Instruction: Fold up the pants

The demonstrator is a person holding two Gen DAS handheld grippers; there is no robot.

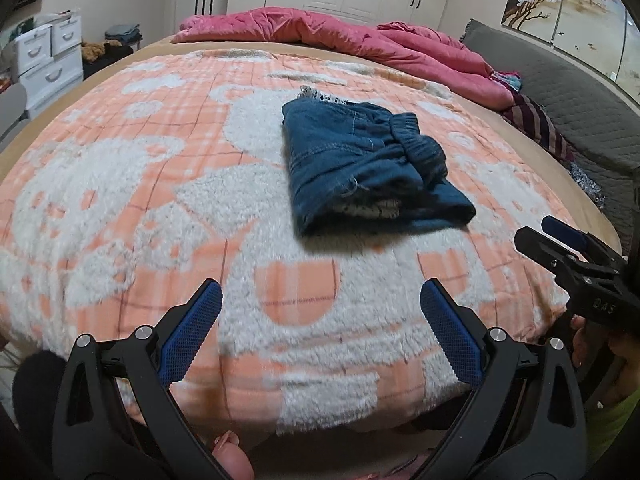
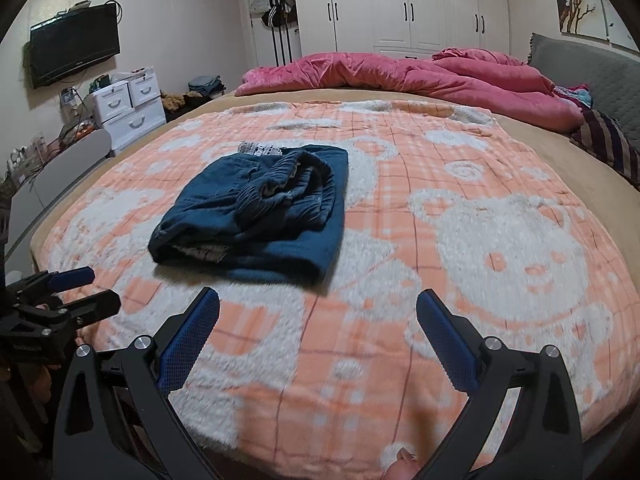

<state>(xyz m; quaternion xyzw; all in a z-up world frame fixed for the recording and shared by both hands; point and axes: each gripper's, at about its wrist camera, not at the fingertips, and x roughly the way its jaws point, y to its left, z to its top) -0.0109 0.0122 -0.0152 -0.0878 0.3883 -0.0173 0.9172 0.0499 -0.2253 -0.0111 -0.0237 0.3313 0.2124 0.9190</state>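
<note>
Left of the folded pants stand white drawers. The pants lie mid-bed on the orange blanket, nothing covering them. A pink quilt is bunched beyond. Left gripper and right gripper hover nearer, jaws wide, empty.

Home bedroom: bed with bear blanket, pink duvet, white wardrobe, wall TV, drawers.
</note>
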